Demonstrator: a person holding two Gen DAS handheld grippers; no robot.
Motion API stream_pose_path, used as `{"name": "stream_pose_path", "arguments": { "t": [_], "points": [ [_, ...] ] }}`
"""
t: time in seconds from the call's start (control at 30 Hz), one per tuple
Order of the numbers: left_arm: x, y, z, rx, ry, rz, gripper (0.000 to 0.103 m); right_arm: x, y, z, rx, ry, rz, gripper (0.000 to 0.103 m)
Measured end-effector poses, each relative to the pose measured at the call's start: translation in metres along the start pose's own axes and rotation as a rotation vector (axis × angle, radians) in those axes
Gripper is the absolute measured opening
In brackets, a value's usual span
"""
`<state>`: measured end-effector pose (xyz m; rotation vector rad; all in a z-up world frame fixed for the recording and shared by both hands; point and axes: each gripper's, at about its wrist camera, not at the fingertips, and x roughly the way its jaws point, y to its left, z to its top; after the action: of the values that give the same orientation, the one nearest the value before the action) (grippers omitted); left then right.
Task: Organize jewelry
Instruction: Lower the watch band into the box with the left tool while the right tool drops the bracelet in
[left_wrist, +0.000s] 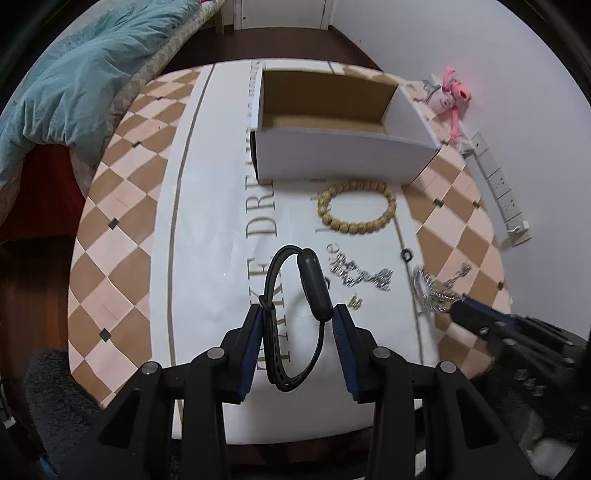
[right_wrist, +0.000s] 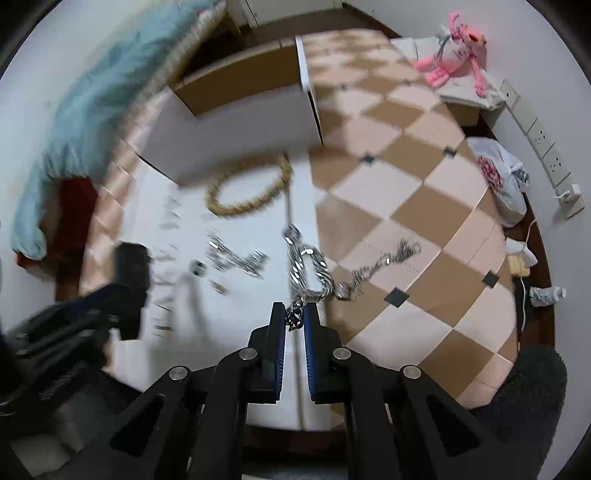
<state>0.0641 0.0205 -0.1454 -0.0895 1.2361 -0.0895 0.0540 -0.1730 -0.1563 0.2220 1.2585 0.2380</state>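
Note:
My left gripper (left_wrist: 299, 317) is shut on a black fitness band (left_wrist: 314, 284), its pads pressing the strap on one side and the body on the other, above the white table runner (left_wrist: 207, 229). A wooden bead bracelet (left_wrist: 356, 208) lies in front of an open white cardboard box (left_wrist: 332, 155). A small silver chain pile (left_wrist: 364, 277) rests on the runner. My right gripper (right_wrist: 294, 314) is shut on a thick silver chain (right_wrist: 310, 266) that trails onto the checkered cloth. In the blurred right wrist view the bead bracelet (right_wrist: 251, 188) and my left gripper (right_wrist: 125, 273) also show.
A small black ring (left_wrist: 406, 255) and a tiny gold piece (left_wrist: 355, 303) lie on the runner. A pink plush toy (left_wrist: 454, 94) sits at the far right corner, with a power strip (left_wrist: 498, 181) along the wall. A teal blanket (left_wrist: 74, 74) lies on the left, and a white plastic bag (right_wrist: 498, 177) on the floor.

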Motion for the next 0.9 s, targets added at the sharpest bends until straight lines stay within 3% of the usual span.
{"name": "stream_pose_path", "arguments": {
  "t": [0.23,0.47,0.7,0.9],
  "points": [
    [-0.039,0.0,0.035,-0.028,-0.071,-0.074,0.035,-0.054,0.01,0.041,-0.012,-0.105,0.072,0.008],
    [-0.054,-0.003,0.096,-0.047,-0.119,-0.136,0.035,-0.078,0.022,0.106,-0.049,-0.178,0.107,0.006],
    [-0.029,-0.006,0.162,-0.019,-0.099,-0.129,0.035,-0.055,0.036,0.171,-0.091,-0.161,0.085,0.006],
    [0.008,0.004,0.197,-0.065,-0.004,-0.161,0.042,-0.005,0.044,0.207,-0.11,-0.052,0.077,0.006]
  ]
}}
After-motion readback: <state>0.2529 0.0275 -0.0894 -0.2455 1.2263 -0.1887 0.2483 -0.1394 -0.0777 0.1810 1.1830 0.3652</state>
